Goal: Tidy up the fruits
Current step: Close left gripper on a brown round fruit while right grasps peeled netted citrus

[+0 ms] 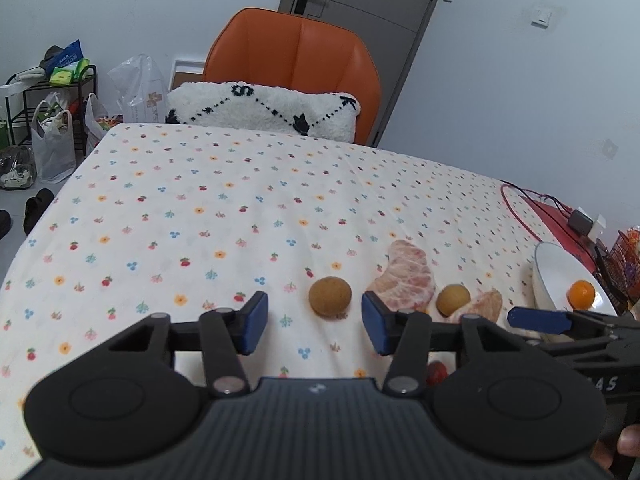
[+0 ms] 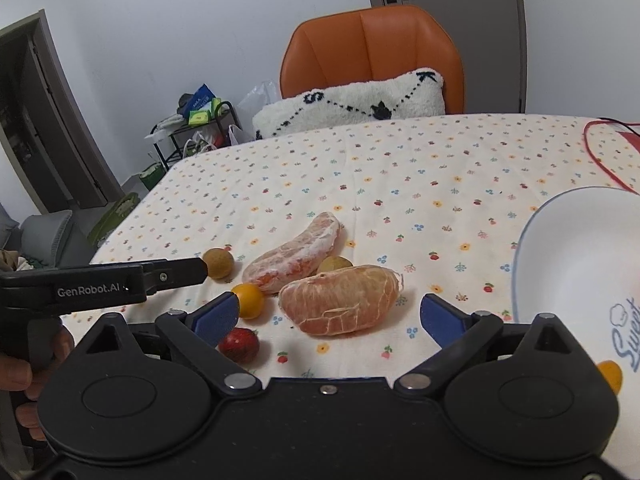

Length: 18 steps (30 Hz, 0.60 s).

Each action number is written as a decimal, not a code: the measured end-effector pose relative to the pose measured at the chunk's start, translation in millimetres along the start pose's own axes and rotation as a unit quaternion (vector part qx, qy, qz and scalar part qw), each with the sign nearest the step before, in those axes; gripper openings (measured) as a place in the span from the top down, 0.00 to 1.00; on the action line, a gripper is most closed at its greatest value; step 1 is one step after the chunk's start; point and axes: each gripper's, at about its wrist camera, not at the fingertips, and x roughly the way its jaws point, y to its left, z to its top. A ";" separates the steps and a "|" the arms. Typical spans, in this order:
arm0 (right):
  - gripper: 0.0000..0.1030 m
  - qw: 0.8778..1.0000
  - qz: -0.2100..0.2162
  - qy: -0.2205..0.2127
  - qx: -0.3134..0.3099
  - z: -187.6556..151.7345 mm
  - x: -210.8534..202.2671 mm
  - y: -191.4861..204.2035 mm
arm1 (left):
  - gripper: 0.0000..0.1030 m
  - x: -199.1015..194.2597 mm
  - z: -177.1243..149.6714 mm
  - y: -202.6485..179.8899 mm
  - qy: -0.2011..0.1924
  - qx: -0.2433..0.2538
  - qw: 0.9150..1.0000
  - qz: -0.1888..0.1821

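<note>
Loose fruit lies on the flowered tablecloth. My left gripper [image 1: 314, 322] is open and empty, with a brown longan [image 1: 330, 296] just beyond its fingertips. My right gripper [image 2: 326, 314] is open and empty around a peeled citrus segment [image 2: 340, 298]. A longer segment [image 2: 294, 254], a second longan [image 2: 334, 265], a small orange kumquat [image 2: 249, 300] and a red fruit [image 2: 239, 344] lie beside it. A white bowl [image 2: 576, 264] at the right holds another kumquat [image 2: 610, 374], which also shows in the left wrist view [image 1: 581, 294].
An orange chair [image 1: 292, 56] with a white cushion [image 1: 264, 108] stands at the table's far edge. A red mat with cables and a charger [image 1: 582, 222] lies at the far right. Bags and a rack [image 1: 52, 120] stand on the floor at left.
</note>
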 end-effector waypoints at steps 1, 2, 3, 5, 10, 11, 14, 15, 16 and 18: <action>0.07 1.000 -0.002 0.002 -0.001 0.4 2.6 0.0 | 0.54 1.0 0.9 0.0 -0.003 0.000 1.000 -0.001; 0.07 1.000 -0.007 0.000 -0.004 0.7 4.3 0.5 | 0.54 2.1 1.9 -0.4 -0.005 0.000 1.000 -0.004; 0.08 1.000 -0.011 0.000 -0.007 1.2 5.9 0.9 | 0.54 3.9 2.9 -0.6 -0.003 0.000 1.000 -0.005; 0.11 1.000 -0.014 -0.002 -0.011 2.9 8.3 0.6 | 0.54 8.5 5.4 -1.6 -0.001 0.002 1.000 -0.006; 0.19 1.000 -0.009 0.000 -0.018 5.3 12.1 3.8 | 0.55 20.0 5.6 -3.2 0.007 0.000 1.000 -0.004; 0.19 1.000 -0.004 0.005 -0.016 4.9 13.4 4.1 | 0.59 21.5 5.0 -3.1 0.007 -0.001 1.000 -0.005; 0.24 1.000 -0.014 0.007 -0.026 2.5 17.4 6.6 | 0.69 23.1 3.3 -2.1 0.001 -0.008 1.000 -0.011; 0.28 0.999 -0.016 0.010 -0.026 1.6 18.7 5.8 | 0.74 23.6 3.2 -1.8 0.001 -0.011 1.000 -0.016; 0.31 0.999 -0.018 0.010 -0.025 0.8 19.2 4.6 | 0.76 23.6 3.3 -2.1 0.001 -0.012 1.000 -0.019; 0.33 0.999 -0.018 0.007 -0.028 0.7 17.8 3.7 | 0.76 22.0 3.3 -4.6 -0.001 -0.008 1.000 -0.015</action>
